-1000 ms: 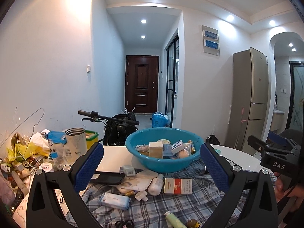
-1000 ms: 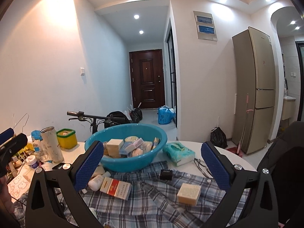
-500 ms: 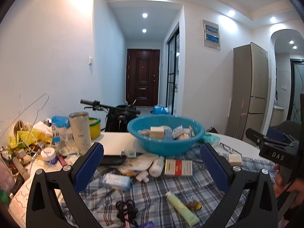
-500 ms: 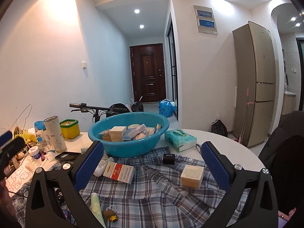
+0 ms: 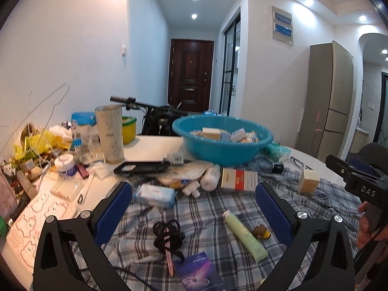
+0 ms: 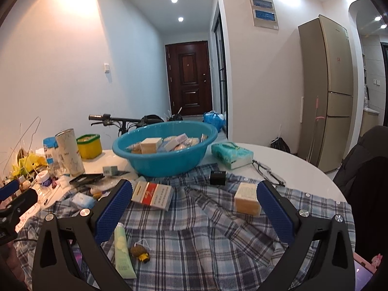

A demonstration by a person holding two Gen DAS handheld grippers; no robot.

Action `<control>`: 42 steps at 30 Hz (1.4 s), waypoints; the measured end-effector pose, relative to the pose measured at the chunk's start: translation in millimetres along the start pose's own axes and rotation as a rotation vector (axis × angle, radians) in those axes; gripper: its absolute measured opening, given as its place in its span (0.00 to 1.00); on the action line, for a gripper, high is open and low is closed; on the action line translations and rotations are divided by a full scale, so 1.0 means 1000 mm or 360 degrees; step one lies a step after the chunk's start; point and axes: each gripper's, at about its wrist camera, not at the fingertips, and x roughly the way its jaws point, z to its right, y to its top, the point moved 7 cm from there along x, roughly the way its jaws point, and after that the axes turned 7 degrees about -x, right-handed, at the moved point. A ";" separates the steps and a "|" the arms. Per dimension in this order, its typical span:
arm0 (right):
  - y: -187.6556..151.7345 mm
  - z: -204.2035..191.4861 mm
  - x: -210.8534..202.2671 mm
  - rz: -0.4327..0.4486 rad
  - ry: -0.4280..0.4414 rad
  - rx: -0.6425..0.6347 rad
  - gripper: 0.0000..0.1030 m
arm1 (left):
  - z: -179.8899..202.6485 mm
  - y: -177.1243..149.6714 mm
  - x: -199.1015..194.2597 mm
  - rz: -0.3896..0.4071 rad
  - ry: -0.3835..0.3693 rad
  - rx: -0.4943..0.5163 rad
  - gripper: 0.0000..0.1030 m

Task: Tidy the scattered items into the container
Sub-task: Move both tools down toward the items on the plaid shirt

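Note:
A teal basin (image 5: 223, 140) holding several small boxes and packets stands at the back of the plaid cloth (image 5: 213, 208); it also shows in the right wrist view (image 6: 165, 145). Scattered on the cloth are a red-and-white box (image 5: 238, 179), a green tube (image 5: 245, 235), a tan soap box (image 6: 247, 198), a black cube (image 6: 217, 177), a tissue pack (image 5: 155, 194) and a black hair tie bundle (image 5: 168, 234). My left gripper (image 5: 194, 206) is open and empty above the cloth. My right gripper (image 6: 194, 206) is open and empty, with the soap box by its right finger.
A tall cup (image 5: 109, 133), a yellow tub (image 5: 128, 129), a milk carton (image 5: 81, 128) and a pile of clutter with wire hangers (image 5: 36, 145) fill the table's left. A green tissue pack (image 6: 231, 155) and glasses (image 6: 266, 172) lie right of the basin. A dark chair (image 6: 363, 169) stands at right.
Both grippers have pulled back from the basin and tilted down, so more of the cloth and the items near me show. Both stay open and empty.

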 end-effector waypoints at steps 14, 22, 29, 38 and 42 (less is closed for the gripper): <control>-0.034 -0.002 0.019 -0.0180 0.0013 0.0022 0.99 | -0.009 -0.052 0.036 -0.0332 0.0001 -0.0096 1.00; -0.041 -0.005 0.025 -0.0222 0.0025 0.0022 0.99 | -0.022 -0.063 0.060 -0.0390 0.0059 -0.0073 1.00; -0.047 -0.009 0.031 -0.0254 0.0040 0.0014 0.99 | -0.035 -0.070 0.093 -0.0588 0.0040 -0.0078 0.83; -0.054 -0.005 0.039 -0.0311 0.0047 0.0008 0.99 | -0.032 -0.085 0.111 -0.0691 0.0069 0.0088 0.16; -0.056 -0.003 0.041 -0.0317 0.0049 0.0025 0.99 | -0.029 -0.079 0.105 -0.0660 0.0045 0.0060 0.10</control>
